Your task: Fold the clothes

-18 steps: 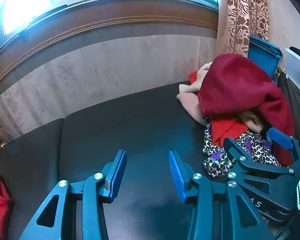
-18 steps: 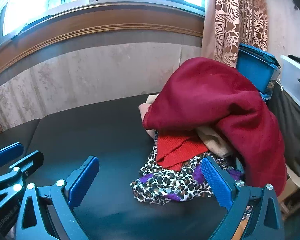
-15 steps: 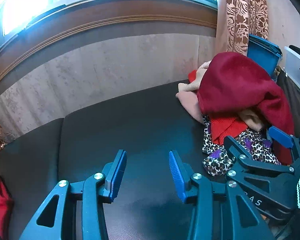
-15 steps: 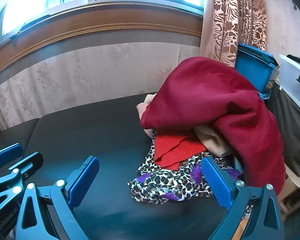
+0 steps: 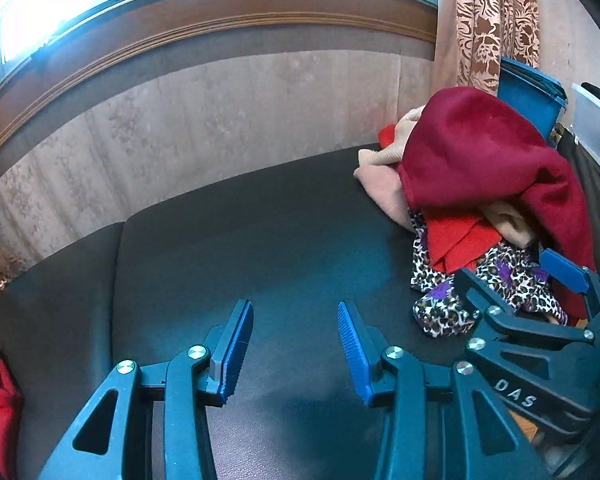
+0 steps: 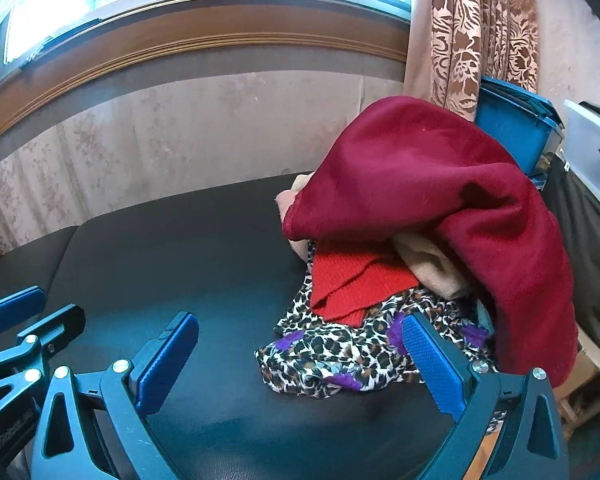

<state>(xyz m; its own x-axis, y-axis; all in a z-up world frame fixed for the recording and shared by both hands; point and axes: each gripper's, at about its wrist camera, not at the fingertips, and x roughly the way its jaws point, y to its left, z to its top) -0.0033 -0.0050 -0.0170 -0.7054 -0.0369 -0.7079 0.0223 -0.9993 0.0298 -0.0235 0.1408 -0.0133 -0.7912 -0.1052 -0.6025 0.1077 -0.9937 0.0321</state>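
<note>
Risk 1: R gripper [image 6: 300, 354] looks lined up w/ the leopard-print piece [image 6: 340, 356], which sits at the bottom of the pile; pulling it could drag the stack above over or off the far edge.
Risk 2: thin, slippery-looking print fabric; a shallow pinch prob. slips out, a deep one may catch the red knit [image 6: 352, 276] too.
Risk 3: maroon fleece [image 6: 440, 200] hangs over the right side of the pile; likely to slide floorward if disturbed.
Pile location: far right of the dark padded surface [image 6: 188, 256], near the wall, by the curtain [image 6: 480, 32] and blue bin [image 6: 512, 128].
Pile look: unfolded heap. Maroon on top, beige pieces [image 6: 428, 264] and red knit poking out mid-stack, leopard w/ purple blotches spilling toward us at the base.
R gripper state: jaws spread wide, holding nothing; right pad near the leopard hem, can't tell if touching.
L gripper [image 5: 296, 352] state: jaws apart but narrower than R, empty, over bare surface well left of the pile.
Progress: nothing folded in view; judging it's the pick-a-garment stage.
</note>
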